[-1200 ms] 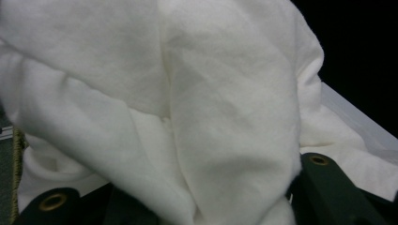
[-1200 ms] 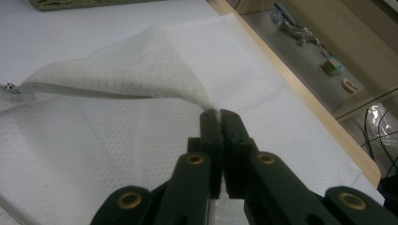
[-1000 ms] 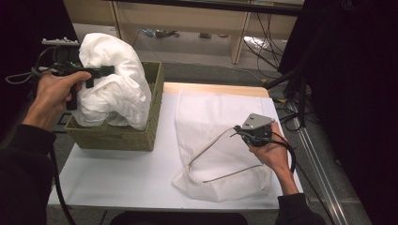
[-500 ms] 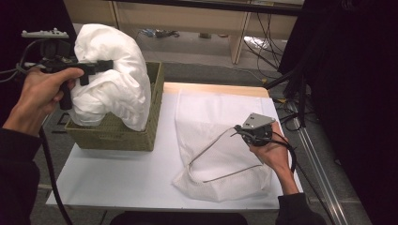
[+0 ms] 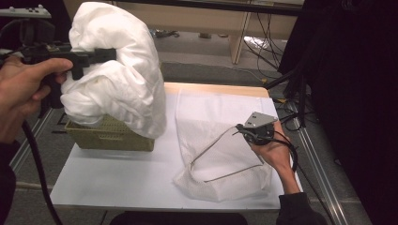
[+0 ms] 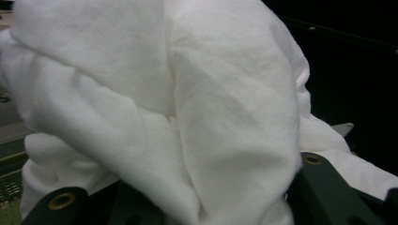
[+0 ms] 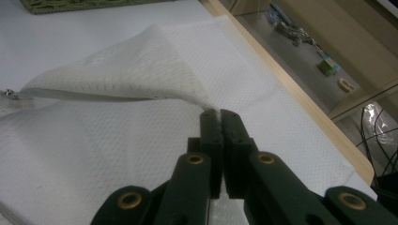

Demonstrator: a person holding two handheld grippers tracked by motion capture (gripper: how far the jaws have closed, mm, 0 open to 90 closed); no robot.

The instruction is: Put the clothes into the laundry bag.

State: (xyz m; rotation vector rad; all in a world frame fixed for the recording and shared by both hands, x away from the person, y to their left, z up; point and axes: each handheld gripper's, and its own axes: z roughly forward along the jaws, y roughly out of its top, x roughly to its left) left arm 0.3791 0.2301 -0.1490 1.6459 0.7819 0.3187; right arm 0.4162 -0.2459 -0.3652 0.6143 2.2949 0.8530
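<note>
White, soft, bulky cloth, a crumpled white fabric bundle (image 5: pixel 117 79), hangs from the left gripper (image 5: pixel 101 55), whose black jaws clamp a fold near its top. In the left gripper view the bundle (image 6: pixel 178 103) billows over both jaws, so the pads are hidden among the folds. The bundle's long axis runs roughly top to bottom, its rounded top above the gripper and its lower end drooping to the rim of the olive-green woven rectangular basket (image 5: pixel 110 136). The lower folds hide the inside of the basket, so I cannot tell whether it holds anything else.

A flat white mesh laundry bag (image 5: pixel 220 140) lies on the white tabletop (image 5: pixel 117 178) to the right of the basket, its long axis running from the far edge of the table toward the person. The bag's mouth faces left, toward the basket. The right gripper (image 7: pixel 220 115) is clenched on the upper edge of that mouth and lifts it into a peak, so a gap shows beneath the raised layer (image 7: pixel 141 70).

Between basket and bag runs a strip of bare tabletop, wider toward the near edge. The bag's right side lies close to the right edge of the table, where the right hand (image 5: pixel 274 150) rests.
</note>
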